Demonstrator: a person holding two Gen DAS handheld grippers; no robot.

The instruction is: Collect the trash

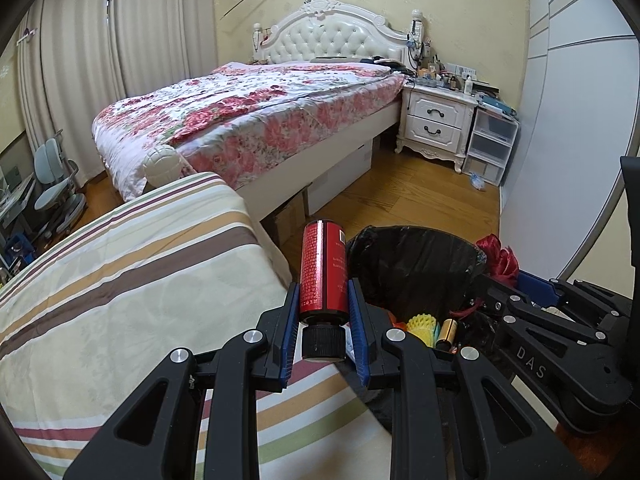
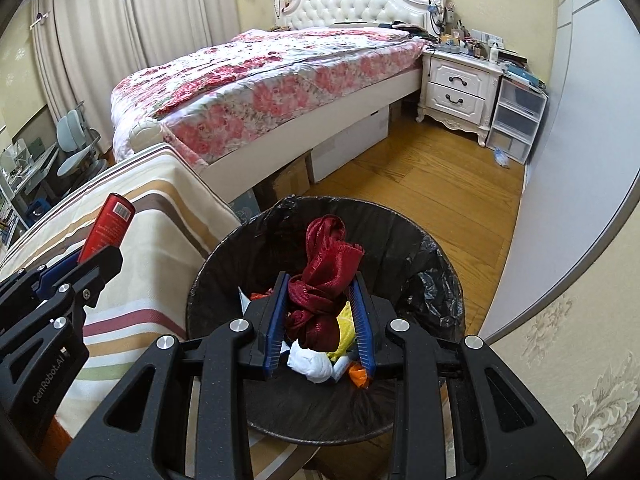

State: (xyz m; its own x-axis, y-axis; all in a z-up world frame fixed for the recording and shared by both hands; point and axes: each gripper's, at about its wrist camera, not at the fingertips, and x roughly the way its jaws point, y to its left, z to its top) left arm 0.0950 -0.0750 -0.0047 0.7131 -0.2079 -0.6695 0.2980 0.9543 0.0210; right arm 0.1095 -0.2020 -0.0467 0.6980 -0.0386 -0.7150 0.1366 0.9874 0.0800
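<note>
Our left claw pinches the red bottle beside the bin's rim; our right claw apparently pinches red cloth over the bin.

The wooden floor holds most things here. A black trash bin with a black bag stands on it, just beside a bed with a striped cover. A big bed with a flower blanket stands farther back, with boxes under it. A white nightstand with 2 drawers and a clear drawer tower stand by the wall. A small crumpled scrap lies on the floor near the tower.
</note>
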